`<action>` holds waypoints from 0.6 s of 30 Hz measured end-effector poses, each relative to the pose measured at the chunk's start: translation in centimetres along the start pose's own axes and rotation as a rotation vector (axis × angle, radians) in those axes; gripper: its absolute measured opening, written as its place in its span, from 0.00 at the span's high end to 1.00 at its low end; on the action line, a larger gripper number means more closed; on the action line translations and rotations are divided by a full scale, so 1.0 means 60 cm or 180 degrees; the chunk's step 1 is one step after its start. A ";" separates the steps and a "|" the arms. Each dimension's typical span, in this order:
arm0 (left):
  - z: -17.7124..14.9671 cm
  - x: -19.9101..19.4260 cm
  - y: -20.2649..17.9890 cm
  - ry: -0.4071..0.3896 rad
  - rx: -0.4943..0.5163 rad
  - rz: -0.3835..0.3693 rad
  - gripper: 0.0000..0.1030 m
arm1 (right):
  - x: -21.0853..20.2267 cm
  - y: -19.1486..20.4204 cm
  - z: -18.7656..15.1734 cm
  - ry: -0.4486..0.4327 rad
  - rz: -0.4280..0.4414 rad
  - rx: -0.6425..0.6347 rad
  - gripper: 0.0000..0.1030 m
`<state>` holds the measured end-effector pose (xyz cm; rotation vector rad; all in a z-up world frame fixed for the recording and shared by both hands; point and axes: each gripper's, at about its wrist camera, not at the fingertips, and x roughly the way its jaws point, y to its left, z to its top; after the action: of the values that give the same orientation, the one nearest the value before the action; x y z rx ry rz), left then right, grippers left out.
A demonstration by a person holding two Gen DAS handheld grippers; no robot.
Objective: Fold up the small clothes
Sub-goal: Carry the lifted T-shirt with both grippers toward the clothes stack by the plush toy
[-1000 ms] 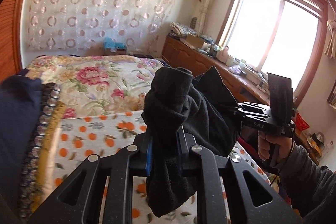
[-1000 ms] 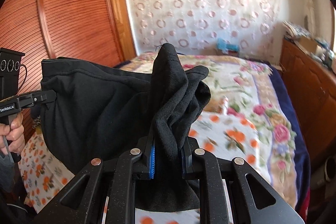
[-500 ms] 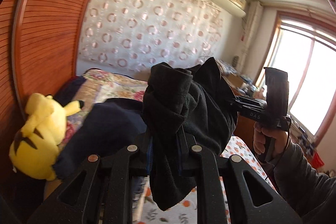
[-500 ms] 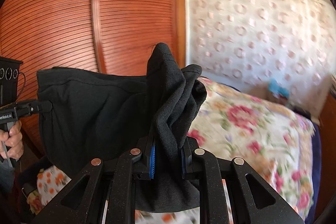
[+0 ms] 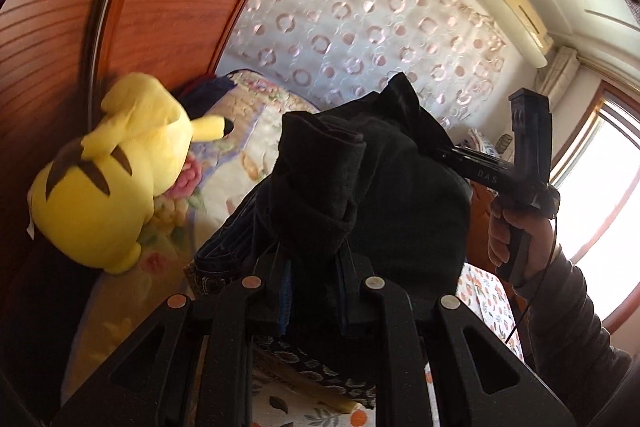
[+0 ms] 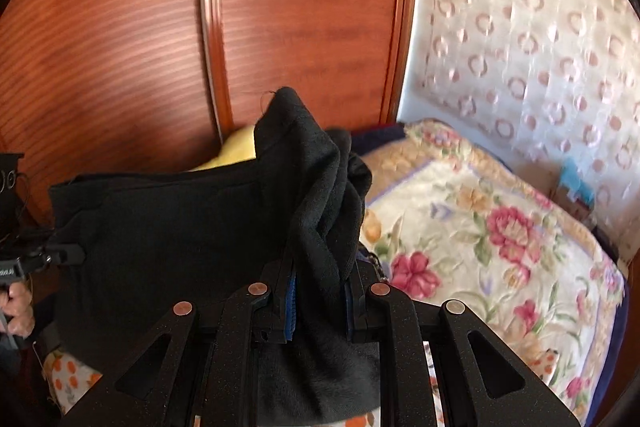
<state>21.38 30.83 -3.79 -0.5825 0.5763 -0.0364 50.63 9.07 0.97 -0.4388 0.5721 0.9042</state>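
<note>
A black garment point(image 5: 372, 195) hangs in the air, stretched between my two grippers above the bed. In the left wrist view my left gripper point(image 5: 312, 291) is shut on a bunched corner of it, and the cloth rises in a thick fold over the fingers. My right gripper point(image 5: 444, 151) bites the far corner, with a hand point(image 5: 516, 231) on its grip. In the right wrist view my right gripper point(image 6: 320, 291) is shut on the other bunched corner. From there the garment point(image 6: 180, 227) spreads flat leftward to my left gripper point(image 6: 68, 253).
A yellow plush toy point(image 5: 108, 179) leans against the wooden wardrobe doors point(image 6: 300, 7) at the bed's left. A floral bedspread point(image 6: 480, 227) covers the bed, and an orange-print sheet point(image 5: 488, 299) lies nearer. Dark folded cloth point(image 5: 224, 251) lies under the garment. A bright window point(image 5: 608, 187) is at the right.
Both grippers have swung left with the garment still stretched between them. The views have turned from the bed and window toward the wardrobe, and the plush toy has come into sight.
</note>
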 end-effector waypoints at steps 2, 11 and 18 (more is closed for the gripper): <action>-0.005 0.007 -0.002 0.0008 0.0036 0.0022 0.82 | 0.023 -0.017 0.005 0.0006 -0.0030 0.0048 0.80; 0.017 -0.071 -0.044 -0.0500 0.0545 0.0211 0.41 | -0.022 -0.010 0.007 -0.0586 -0.0316 0.0214 0.59; 0.075 -0.020 -0.073 -0.0550 0.0801 0.0320 0.22 | -0.025 0.006 -0.016 -0.0724 0.0249 0.0105 0.59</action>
<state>23.25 29.67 2.22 -0.3076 0.4240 0.0357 49.32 7.81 1.13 -0.2804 0.3972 1.0031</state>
